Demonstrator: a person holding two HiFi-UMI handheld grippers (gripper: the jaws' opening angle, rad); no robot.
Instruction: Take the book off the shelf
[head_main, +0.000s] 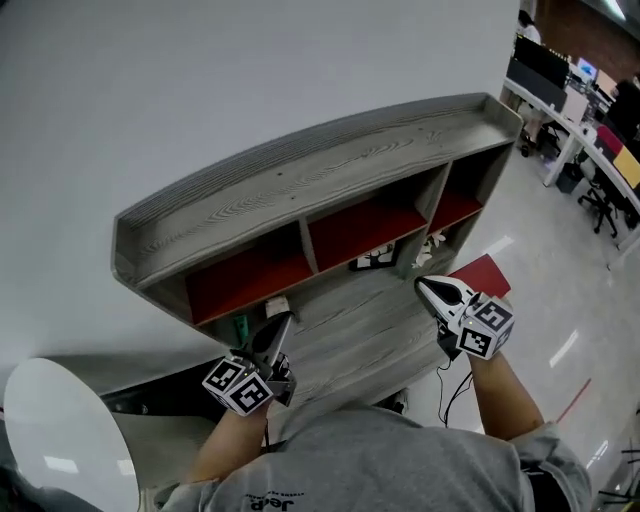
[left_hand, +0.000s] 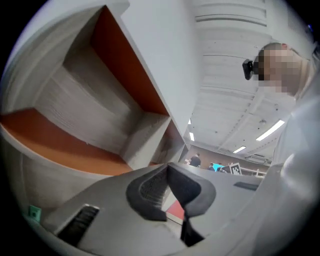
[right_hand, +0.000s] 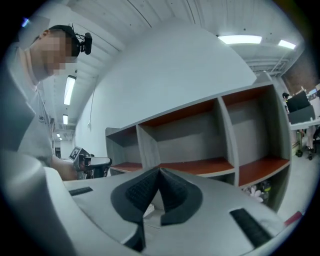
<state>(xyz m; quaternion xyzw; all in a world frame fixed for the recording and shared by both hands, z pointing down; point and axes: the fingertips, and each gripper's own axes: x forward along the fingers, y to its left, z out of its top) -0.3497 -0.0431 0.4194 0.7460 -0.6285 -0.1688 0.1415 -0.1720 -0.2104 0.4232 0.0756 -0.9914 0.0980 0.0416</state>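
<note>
1. Our left gripper is pressed together with nothing in it, its tips toward the left end of the shelf. Our right gripper is likewise closed and empty, near the shelf's right end.
2. We take the book to be the flat black-and-white thing lying at the back of the lower board, below the middle compartment. It is too small to be sure.
3. Lying flat, it should be stiff and fairly light, with a cover that may be slick. We judge the best hold is a pinch across cover and pages at the near edge, close to the spine, so it does not fan open.
4. A sprig of white flowers sits just beside it on the right. A small pale thing and a green thing lie well apart to the left. A red flat thing lies on the floor.
5. The board above leaves a low gap, and the flowers could be knocked.
</note>
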